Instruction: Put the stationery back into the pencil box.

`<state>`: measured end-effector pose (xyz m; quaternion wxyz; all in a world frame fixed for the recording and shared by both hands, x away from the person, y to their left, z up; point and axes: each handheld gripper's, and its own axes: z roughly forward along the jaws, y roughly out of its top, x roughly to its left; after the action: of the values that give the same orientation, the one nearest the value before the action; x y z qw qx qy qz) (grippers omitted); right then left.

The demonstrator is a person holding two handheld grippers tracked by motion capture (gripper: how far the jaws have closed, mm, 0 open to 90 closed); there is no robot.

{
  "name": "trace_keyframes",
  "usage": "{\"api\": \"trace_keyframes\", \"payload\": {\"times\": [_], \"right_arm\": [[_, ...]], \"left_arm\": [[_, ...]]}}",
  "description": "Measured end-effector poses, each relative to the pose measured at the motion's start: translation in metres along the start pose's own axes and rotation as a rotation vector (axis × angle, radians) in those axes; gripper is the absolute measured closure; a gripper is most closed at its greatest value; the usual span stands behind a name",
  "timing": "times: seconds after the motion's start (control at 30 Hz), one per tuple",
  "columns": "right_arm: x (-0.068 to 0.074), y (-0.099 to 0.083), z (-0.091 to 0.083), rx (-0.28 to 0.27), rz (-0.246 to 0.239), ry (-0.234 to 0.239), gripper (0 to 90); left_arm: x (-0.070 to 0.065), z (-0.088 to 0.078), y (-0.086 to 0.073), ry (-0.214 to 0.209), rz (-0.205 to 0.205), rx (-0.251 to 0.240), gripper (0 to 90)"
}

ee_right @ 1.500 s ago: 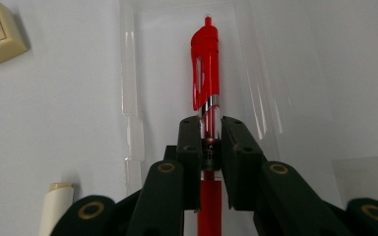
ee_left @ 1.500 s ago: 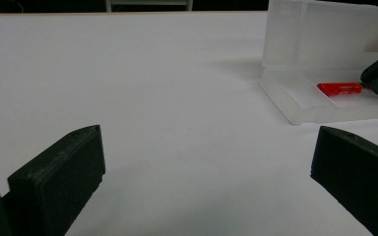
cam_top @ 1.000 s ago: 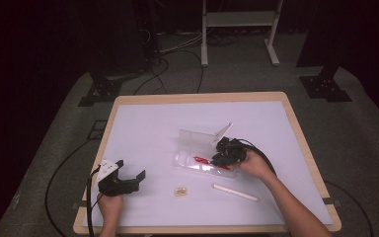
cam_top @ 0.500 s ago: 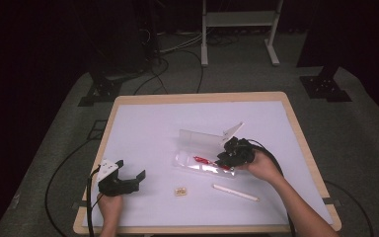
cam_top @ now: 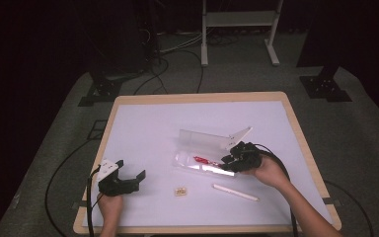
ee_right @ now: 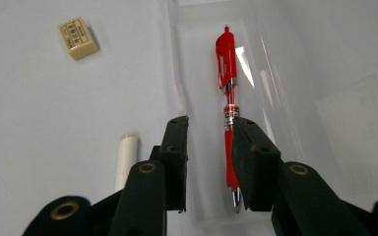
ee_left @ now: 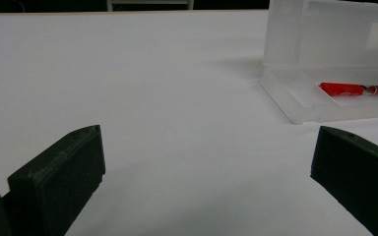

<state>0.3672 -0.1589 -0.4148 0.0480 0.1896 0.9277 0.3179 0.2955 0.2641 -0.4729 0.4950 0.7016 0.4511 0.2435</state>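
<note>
White tabletop point(cam_top: 153, 128) with a wooden rim stands in a dark room, mostly bare beyond the clear open case point(cam_top: 205, 153). Inside the case lies a red pen point(ee_right: 227, 88). Right gripper point(ee_right: 209, 130) hangs over it, jaws parted, seemingly not gripping. Left gripper point(cam_top: 128, 177) rests released, well apart. Eraser point(cam_top: 180, 191) and white stick point(cam_top: 235, 192) lie nearby.

Your two hand-held tools above the worktop.
Your left tool point(cam_top: 128, 178) sits low at the near left, jaws spread wide; your right tool point(ee_right: 209, 132), forearm reaching in from the near right, has its jaws parted by a narrow gap.
</note>
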Motion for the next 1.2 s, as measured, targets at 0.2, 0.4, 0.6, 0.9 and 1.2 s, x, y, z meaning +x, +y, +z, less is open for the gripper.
{"api": "trace_keyframes", "payload": {"times": [0.2, 0.4, 0.6, 0.9, 1.2], "right_arm": [[0.004, -0.007, -0.008, -0.015, -0.010, 0.000, 65.7], [0.009, -0.014, -0.012, -0.027, 0.007, 0.009, 64.7], [0.014, -0.020, -0.012, -0.022, 0.013, 0.020, 63.5], [0.022, -0.030, -0.011, -0.028, 0.016, 0.043, 61.6], [0.032, -0.039, -0.005, -0.016, 0.013, 0.059, 62.0]], "left_arm": [[0.000, 0.000, 0.000, 0.001, 0.001, 0.000, 0.0], [0.000, 0.000, 0.000, 0.002, -0.001, 0.005, 0.0], [-0.001, 0.000, 0.000, 0.003, 0.000, 0.004, 0.0], [0.000, 0.000, 0.000, 0.002, -0.001, 0.005, 0.0], [0.000, 0.000, 0.000, 0.001, -0.004, -0.002, 0.0]]}}
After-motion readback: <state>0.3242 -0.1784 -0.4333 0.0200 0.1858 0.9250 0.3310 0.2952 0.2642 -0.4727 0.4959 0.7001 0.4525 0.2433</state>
